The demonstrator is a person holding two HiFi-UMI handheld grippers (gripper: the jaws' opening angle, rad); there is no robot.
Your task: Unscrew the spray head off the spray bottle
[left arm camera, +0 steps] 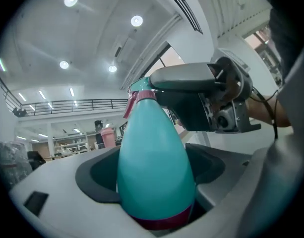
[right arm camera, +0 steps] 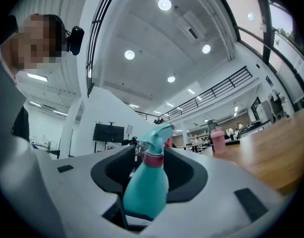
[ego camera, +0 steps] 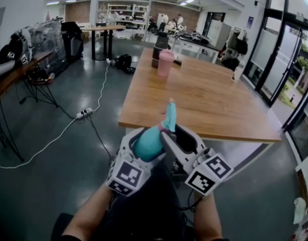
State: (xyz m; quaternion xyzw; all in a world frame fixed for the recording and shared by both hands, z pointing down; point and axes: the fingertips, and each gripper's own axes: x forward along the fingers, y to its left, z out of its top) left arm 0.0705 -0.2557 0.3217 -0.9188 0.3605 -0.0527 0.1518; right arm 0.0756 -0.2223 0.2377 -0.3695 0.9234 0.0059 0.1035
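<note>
I hold a teal spray bottle close in front of my body, its spray head pointing up and away toward the table. My left gripper is shut on the bottle's body. In the left gripper view the bottle fills the space between the jaws, with a magenta band at its base. My right gripper sits just right of it, open. In the right gripper view the bottle and its magenta collar stand between the jaws with gaps on both sides. The right gripper reaches the spray head.
A wooden table stands ahead with a pink cup and a dark flask at its far end. A power strip and white cable lie on the floor at left. A cluttered desk lines the left side.
</note>
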